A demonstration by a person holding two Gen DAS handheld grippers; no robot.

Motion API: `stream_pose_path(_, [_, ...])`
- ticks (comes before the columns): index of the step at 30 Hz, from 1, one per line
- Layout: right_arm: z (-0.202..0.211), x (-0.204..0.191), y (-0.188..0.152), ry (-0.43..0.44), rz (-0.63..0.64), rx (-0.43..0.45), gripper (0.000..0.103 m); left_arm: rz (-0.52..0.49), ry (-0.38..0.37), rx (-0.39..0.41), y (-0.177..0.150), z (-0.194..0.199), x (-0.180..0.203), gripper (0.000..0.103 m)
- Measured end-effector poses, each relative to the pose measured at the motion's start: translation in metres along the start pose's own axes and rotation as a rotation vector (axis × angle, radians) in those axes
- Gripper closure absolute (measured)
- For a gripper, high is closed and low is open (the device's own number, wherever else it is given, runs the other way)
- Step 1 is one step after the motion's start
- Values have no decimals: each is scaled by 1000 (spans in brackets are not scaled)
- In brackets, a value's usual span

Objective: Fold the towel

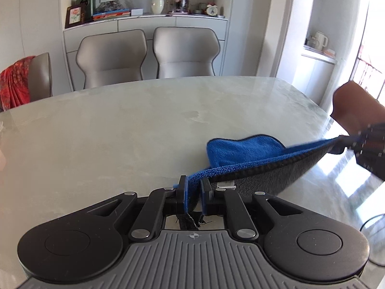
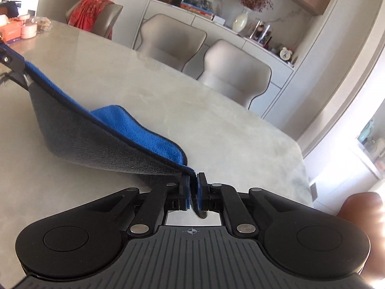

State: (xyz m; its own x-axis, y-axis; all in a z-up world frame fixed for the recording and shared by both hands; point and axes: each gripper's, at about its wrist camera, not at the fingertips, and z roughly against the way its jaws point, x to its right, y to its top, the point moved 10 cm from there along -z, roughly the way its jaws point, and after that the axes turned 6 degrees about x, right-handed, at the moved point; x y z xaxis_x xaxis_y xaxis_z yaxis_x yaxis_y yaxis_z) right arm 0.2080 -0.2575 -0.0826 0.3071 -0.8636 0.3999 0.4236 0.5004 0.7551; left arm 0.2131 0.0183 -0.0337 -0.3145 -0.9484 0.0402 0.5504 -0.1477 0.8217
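Bright daylight pours in from the window (image 1: 370, 72) on the right, blowing out to pure white there in both views. It leaves shiny glare on the table (image 1: 341, 175). Fisheye bends the edges hard, and the far right gripper (image 1: 370, 144) is motion-blurred.

Right gripper (image 1: 370, 144) is blurring and running off the frame edge; towel (image 2: 101, 139) underside is hiding the table (image 2: 216, 125) beneath.

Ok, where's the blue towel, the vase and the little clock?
towel (image 1: 240, 149), left wrist view, on its blue fuzzy side.
vase (image 1: 157, 1), left wrist view, on its round white belly.
clock (image 2: 285, 53), right wrist view, on its pale round face.
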Motion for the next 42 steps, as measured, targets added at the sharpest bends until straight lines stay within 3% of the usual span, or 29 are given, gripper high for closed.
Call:
stream_pose_path(9, [36,31,56,-51,103,122,97,-93,5,107,37,30,10,95])
stream_pose_path(11, [36,45,81,-74,128,166,97,-114,6,130,45,36,13,95])
stream_pose_path(18, [11,90,142,-128,172,241,97,-195,86,242,123,22,-7,98])
stream_pose_path(22, [-3,103,166,-125,187,261,97,-202,60,239,146,8,-8,98])
stream_pose_path(25, [-8,96,167,-112,219,254,97,-231,-1,196,131,-11,7,97])
stream_pose_path(33, [-16,79,135,-89,261,194,97,-268,-234,-15,40,-95,70,89])
stream_pose_path(37, [4,70,119,-32,260,181,97,-299,-320,-17,34,-122,103,79])
stream_pose_path(42, [32,60,86,23,238,122,97,-408,-369,29,42,-145,135,73])
